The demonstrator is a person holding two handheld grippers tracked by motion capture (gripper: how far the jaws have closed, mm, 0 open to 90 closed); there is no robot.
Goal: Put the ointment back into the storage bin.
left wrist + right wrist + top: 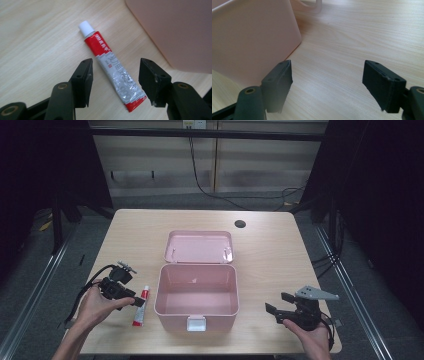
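Note:
A red and silver tube (pixel 140 307) with a white cap lies flat on the table just left of the open pink box (pixel 196 315). In the left gripper view the tube (pixel 112 68) runs diagonally between the jaws, cap pointing away. My left gripper (pixel 137 301) (pixel 115 80) is open, hovering over the tube's lower half with a jaw on either side. My right gripper (pixel 277 304) (pixel 327 82) is open and holds nothing, right of the box (pixel 249 37) near the front edge.
The box's pink lid (pixel 199 247) lies flat behind it. A white latch (pixel 196 323) sits on the box front. A dark round hole (pixel 240 224) marks the table's far side. Bare wood (pixel 352 37) stretches to the right of the box.

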